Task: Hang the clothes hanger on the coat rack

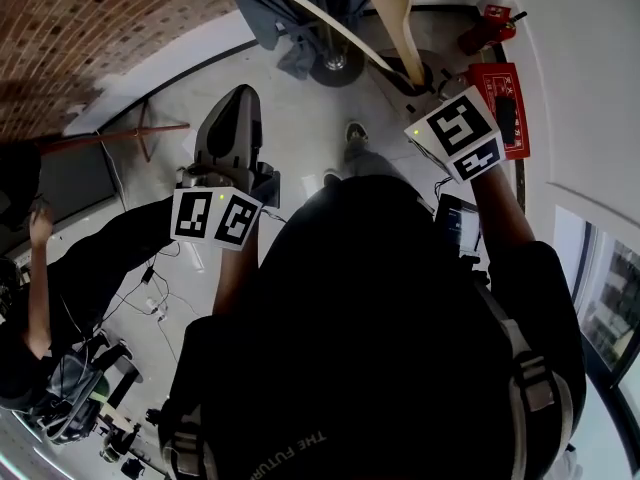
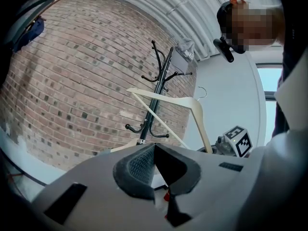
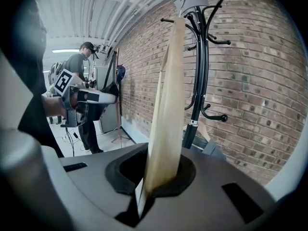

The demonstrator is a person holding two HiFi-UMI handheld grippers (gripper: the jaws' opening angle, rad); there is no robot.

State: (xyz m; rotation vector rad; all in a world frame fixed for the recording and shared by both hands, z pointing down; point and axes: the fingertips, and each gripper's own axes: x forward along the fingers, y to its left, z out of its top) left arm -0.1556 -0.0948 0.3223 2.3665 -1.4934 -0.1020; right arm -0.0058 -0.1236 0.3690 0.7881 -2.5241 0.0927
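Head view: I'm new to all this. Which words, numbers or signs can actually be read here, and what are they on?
"THE FUTUR": pale letters on the person's dark top, at the bottom of the head view; the rest cannot be made out.
Red board: white print, too small to read.
Red object: white label, too blurred to read.
Marker cubes: black-and-white square patterns only, no words.
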